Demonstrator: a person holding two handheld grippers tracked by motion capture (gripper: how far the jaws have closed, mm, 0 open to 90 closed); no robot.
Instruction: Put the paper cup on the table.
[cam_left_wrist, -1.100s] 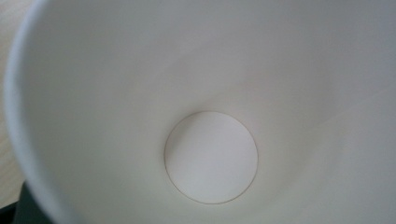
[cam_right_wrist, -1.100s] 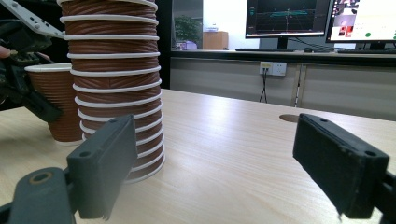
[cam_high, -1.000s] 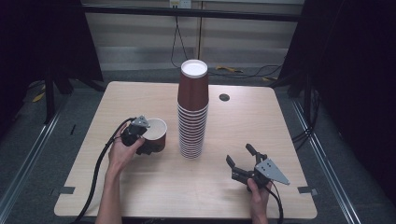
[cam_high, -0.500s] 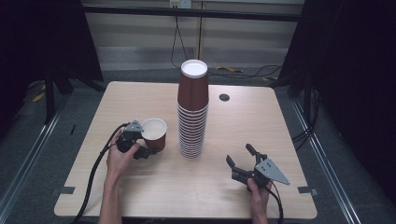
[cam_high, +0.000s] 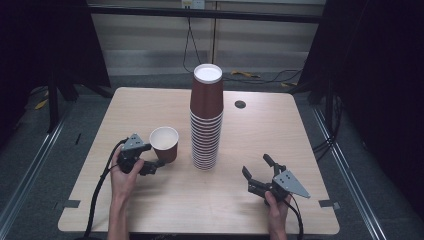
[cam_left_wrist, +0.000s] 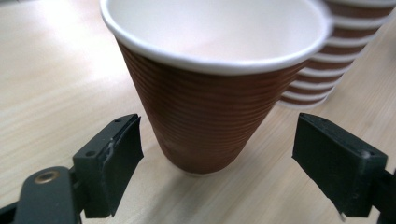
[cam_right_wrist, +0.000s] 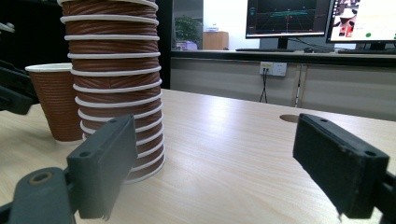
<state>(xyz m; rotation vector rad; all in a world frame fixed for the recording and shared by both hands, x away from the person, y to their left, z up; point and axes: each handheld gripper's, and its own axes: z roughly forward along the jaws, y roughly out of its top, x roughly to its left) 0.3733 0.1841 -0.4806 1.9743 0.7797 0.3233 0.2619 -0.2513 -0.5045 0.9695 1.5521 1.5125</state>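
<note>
A tall stack of brown ribbed paper cups stands at the table's middle, also seen in the right gripper view. A single brown cup with a white inside stands upright just left of the stack. My left gripper is open beside this cup on its near-left side. In the left gripper view the cup stands between the spread jaws of that gripper, and neither pad touches it. My right gripper is open and holds nothing near the front right, pointing at the stack.
A small dark round hole sits in the tabletop at the back right. A black cable trails from the left gripper over the front edge. Monitors stand on a desk beyond the table.
My left gripper has drawn back from the single cup toward the near left. The cup stays in place. The right gripper has not moved.
</note>
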